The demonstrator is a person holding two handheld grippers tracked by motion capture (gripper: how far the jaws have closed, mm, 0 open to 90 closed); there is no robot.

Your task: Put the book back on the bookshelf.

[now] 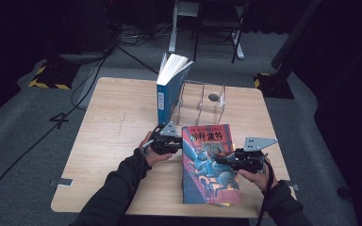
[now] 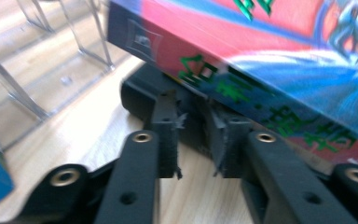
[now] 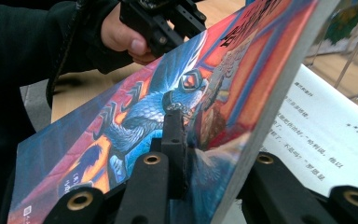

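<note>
A book with a red and blue illustrated cover point(image 1: 207, 162) is held tilted over the front middle of the table. My right gripper point(image 1: 224, 160) is shut on its right edge. In the right gripper view one pad point(image 3: 175, 126) presses on the cover point(image 3: 135, 121). The other jaw is hidden under that raised front part, and a white printed page point(image 3: 321, 130) lies open below. My left gripper point(image 1: 172, 141) sits at the book's upper left corner. In the left gripper view its jaws point(image 2: 198, 140) stand a narrow gap apart with bare wood between them. The spine point(image 2: 261, 60) passes just over the fingertips.
A blue book point(image 1: 167, 89) stands upright with fanned pages against a clear acrylic stand point(image 1: 202, 101) at the back of the wooden table point(image 1: 113, 122). The stand's rods point(image 2: 74, 46) show close to the left gripper. Cables and equipment stands lie on the floor beyond.
</note>
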